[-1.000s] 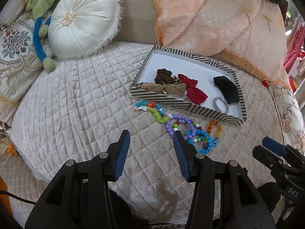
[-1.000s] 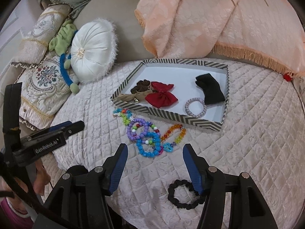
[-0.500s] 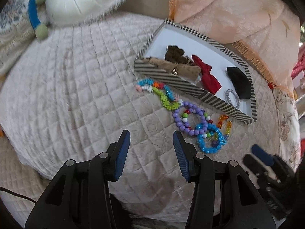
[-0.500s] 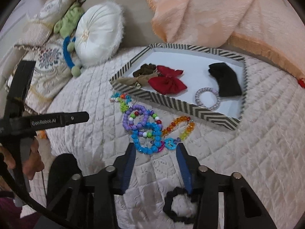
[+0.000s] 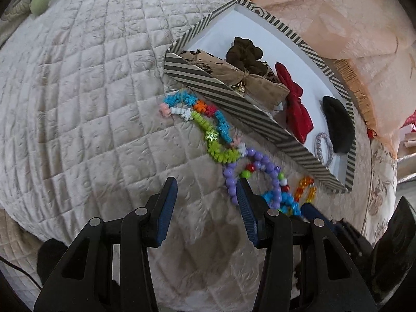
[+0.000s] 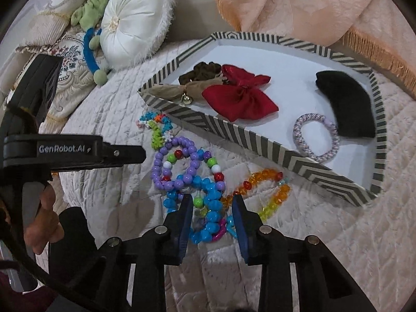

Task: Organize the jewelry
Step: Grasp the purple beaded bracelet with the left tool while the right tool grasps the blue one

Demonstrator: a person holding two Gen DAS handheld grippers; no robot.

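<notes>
Blue-beaded bracelet [image 6: 208, 202], lying just in front of the striped tray [image 6: 260, 143] on the quilted bed [image 6: 325, 234], is straddled by the right claw [image 6: 212, 202], just narrowed but not yet gripping, while the left claw [image 5: 206, 191] is held wide open and empty.

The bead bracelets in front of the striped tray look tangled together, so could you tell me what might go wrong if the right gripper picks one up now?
1. The blue bracelet between the right gripper fingers, which have just been closing, overlaps the purple bracelet and orange bracelet; lifting may drag them along.
2. The round beads could slip from the fingers.
3. The left gripper hovers open close by; the two could collide.
</notes>
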